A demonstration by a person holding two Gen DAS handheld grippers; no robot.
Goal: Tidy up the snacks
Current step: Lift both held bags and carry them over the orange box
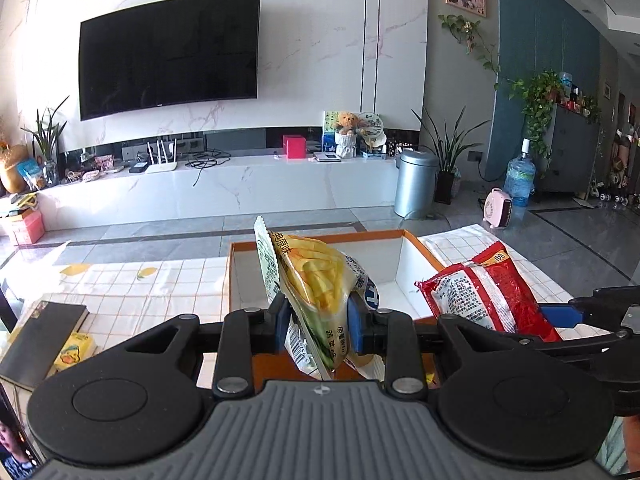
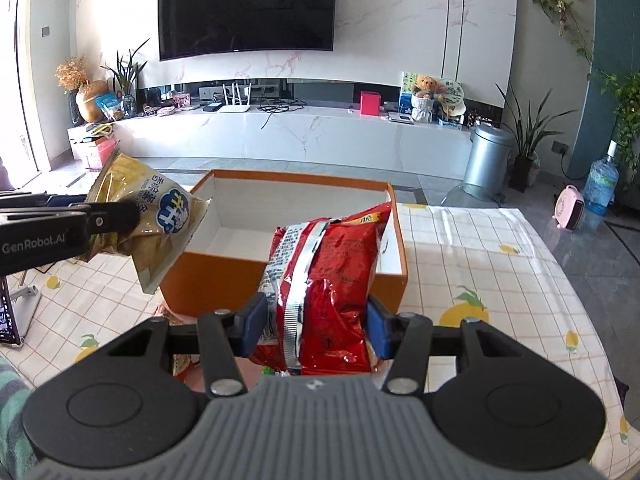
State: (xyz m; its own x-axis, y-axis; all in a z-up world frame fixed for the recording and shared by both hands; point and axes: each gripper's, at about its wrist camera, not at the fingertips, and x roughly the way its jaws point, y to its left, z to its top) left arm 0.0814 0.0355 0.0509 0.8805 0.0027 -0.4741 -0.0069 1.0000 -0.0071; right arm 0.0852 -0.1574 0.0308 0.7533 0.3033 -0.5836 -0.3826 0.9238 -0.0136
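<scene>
From the left wrist, the left tool (image 1: 320, 316) pinches a yellow chip bag (image 1: 316, 280) narrowly between its blue pads, gripping near the bag's lower half so the crimped top stands up and tilts left. It hangs in front of the open orange box (image 1: 240, 264), which looks like the intended container, its white inside bare as far as this view shows. To the right, a red snack bag (image 1: 488, 292) is clamped in the right tool (image 1: 560, 316), also raised beside the box. The surface (image 1: 132, 292) wears a white checked cloth with lemon prints; a dark book (image 1: 40, 340) and a small yellow pack (image 1: 74, 350) lie at its left.

From the right wrist, the right tool (image 2: 316, 328) holds the red snack bag (image 2: 332, 280) across its middle, jaws moderately apart around the puffy pack, seam facing the camera. The bag sits just before the orange box (image 2: 288, 280); both packs seem poised for dropping in. The left tool (image 2: 120, 216) carries the yellow chip bag (image 2: 160, 220) over the box's left corner. Beyond the surface (image 2: 480, 264) lie a grey tiled floor, a wall television (image 2: 246, 8), a white marble console, a steel bin (image 2: 488, 156), plants and a water bottle (image 2: 600, 188).
</scene>
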